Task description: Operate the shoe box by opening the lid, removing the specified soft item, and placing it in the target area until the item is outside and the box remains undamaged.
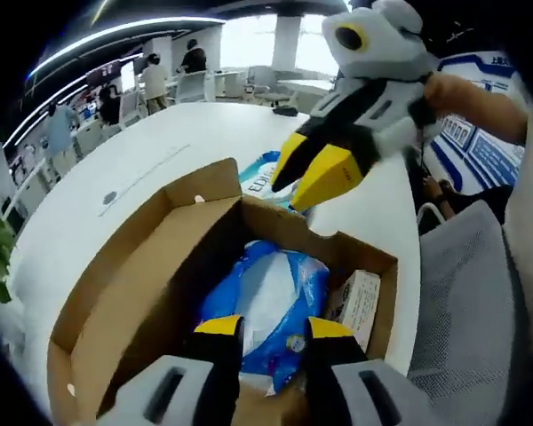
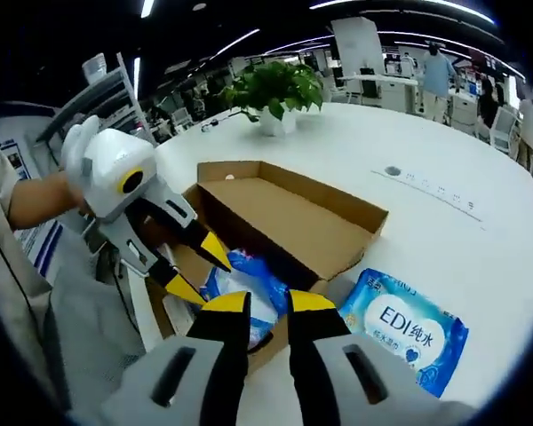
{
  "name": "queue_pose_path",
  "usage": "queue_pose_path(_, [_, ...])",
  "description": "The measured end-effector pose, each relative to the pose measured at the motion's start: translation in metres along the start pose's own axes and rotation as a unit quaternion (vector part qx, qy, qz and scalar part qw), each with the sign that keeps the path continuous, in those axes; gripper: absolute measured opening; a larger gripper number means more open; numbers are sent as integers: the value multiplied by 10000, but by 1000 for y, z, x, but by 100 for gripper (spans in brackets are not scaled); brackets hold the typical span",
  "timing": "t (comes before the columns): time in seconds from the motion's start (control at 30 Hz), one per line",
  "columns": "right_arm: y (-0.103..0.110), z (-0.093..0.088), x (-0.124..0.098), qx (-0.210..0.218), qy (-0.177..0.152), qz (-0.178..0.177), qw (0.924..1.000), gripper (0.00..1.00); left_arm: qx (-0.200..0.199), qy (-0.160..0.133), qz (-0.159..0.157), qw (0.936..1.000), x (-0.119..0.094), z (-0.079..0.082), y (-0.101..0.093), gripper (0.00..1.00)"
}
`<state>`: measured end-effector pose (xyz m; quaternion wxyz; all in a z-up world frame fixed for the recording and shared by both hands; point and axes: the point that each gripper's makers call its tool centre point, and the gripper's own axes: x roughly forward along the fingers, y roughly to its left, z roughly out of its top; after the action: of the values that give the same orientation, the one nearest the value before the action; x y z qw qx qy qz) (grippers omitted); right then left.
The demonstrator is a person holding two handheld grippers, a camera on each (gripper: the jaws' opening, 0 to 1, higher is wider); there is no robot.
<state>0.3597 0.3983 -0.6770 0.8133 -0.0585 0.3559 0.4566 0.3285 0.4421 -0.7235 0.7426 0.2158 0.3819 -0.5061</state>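
— Two grippers: how do they stand?
— The left gripper (image 1: 273, 327) hangs over the shoe box (image 1: 129, 293), jaws parted with nothing between them. The right gripper (image 2: 258, 302) is parted too, holding nothing, at the box's near edge.
— And the soft item?
— A blue soft pack (image 1: 266, 302) lies inside the box, lid (image 2: 289, 213) folded back. In the left gripper view a small printed carton (image 1: 360, 306) sits beside it.
— What does the right gripper view add?
— A second blue pack of wipes (image 2: 409, 333) on the white table (image 2: 444, 177) just beside the box, and a potted plant (image 2: 275, 93) behind. In the left gripper view that pack is cut off by the right gripper.
— Anything unclear?
— The soft pack's print is too blurred to read.
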Motion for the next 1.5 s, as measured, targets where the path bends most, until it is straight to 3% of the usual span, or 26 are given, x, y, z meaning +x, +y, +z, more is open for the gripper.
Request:
queue_pose_path(0.1, [-1, 2, 5, -94, 47, -2, 9999, 14, 434, 0, -230, 9988, 7, 1, -6, 24])
queue_pose_path(0.2, [0, 4, 9, -225, 52, 17, 9997, 14, 514, 52, -309, 9982, 11, -3, -6, 22])
queue_pose_path(0.43, [-1, 3, 21, -480, 208, 71, 9986, 14, 414, 236, -377, 9982, 19, -12, 2, 6])
queue_pose_path(0.57, [-1, 1, 25, -582, 290, 106, 9978, 15, 263, 191, -352, 9989, 19, -12, 5, 0])
queue_pose_path(0.93, [3, -6, 45, -1035, 625, 184, 9925, 16, 195, 85, -383, 9990, 16, -10, 4, 0])
queue_pose_path(1.23, [0, -20, 66, -1619, 1067, 94, 9810, 11, 137, -39, -447, 9989, 7, -1, 2, 0])
queue_pose_path(1.3, [-3, -22, 68, -1595, 1105, 54, 9810, 4, 170, -55, -457, 9988, 4, 1, 1, 0])
queue_pose_path(1.43, [-3, -23, 69, -1498, 1111, 45, 9824, 2, 147, -102, -481, 9987, 1, 3, 0, 0])
queue_pose_path(1.5, [-4, -22, 69, -1452, 1105, 35, 9832, 0, 162, -129, -544, 9983, 1, 3, -2, 6])
